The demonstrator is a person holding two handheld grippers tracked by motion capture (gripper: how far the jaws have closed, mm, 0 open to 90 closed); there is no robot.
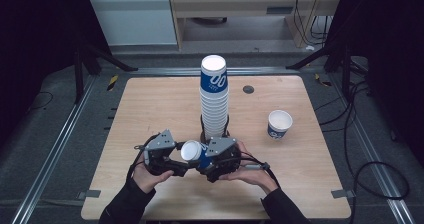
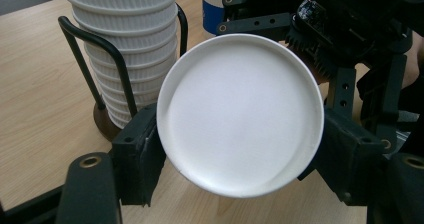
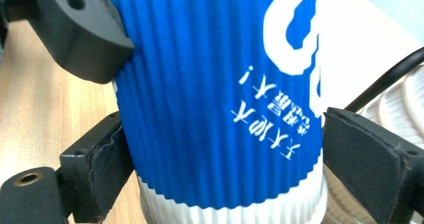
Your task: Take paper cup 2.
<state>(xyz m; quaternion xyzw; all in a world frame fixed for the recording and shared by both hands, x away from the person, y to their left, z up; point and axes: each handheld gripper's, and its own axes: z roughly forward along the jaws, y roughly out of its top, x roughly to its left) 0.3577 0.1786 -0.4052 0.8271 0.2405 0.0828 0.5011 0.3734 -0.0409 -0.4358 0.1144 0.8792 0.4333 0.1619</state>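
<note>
- One cup [image 1: 192, 151] is held on its side between the two grippers, at 6 o'clock from the stack [image 1: 214, 99], just above the table [image 1: 150, 109]
- The cup's rim is pinched by the left gripper [image 2: 235, 159], with a pad pressed on each side of the white mouth
- The right gripper [image 3: 220, 169] is seen spread around the blue sleeve; a thin gap is left at one pad, so no firm grip is judged there
- The cup is therefore taken to be carried by the left gripper alone, and a hand-over from right to left is judged nearly finished
- A second cup [image 1: 279, 124] is already stood upright at 2 o'clock from the grippers, well apart from the stack; that much is counted as done
- The held cup is yet to be turned upright and set down
- A tall stack is left in its holder [image 2: 107, 59] at the table's middle, so most of the work is judged to remain
</note>
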